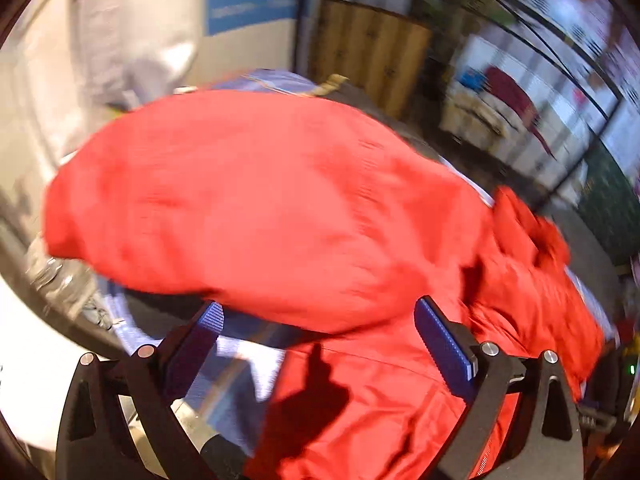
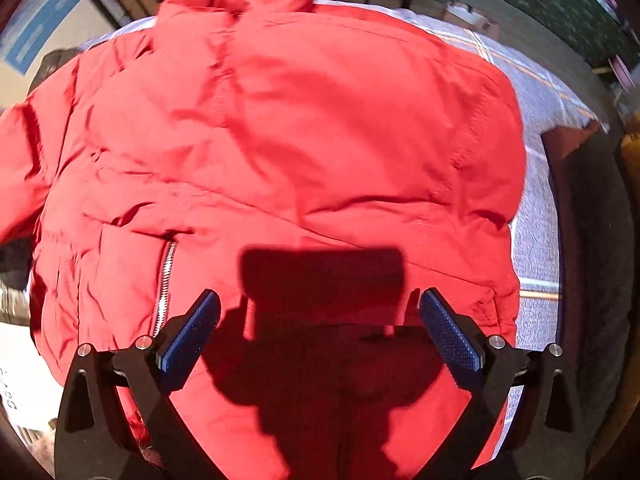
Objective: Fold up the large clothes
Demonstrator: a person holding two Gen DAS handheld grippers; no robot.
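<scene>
Red jacket (image 2: 280, 140) lies spread on the checked cloth (image 2: 536, 216), one sleeve (image 1: 248, 204) apparently thrown across the body; looks like early folding, most folds left; left gripper (image 1: 316, 332) and right gripper (image 2: 320, 320) both hover with jaws apart, holding nothing

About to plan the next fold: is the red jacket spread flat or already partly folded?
Partly folded: the red puffer jacket lies on the checked cloth, one sleeve over its body. Both grippers are open and empty.

Left gripper (image 1: 318, 332): jaws spread wide, blue pads (image 1: 442, 344) bare, nothing between them. Right gripper (image 2: 320, 328): same, fingers splayed apart, clamping nothing.
</scene>
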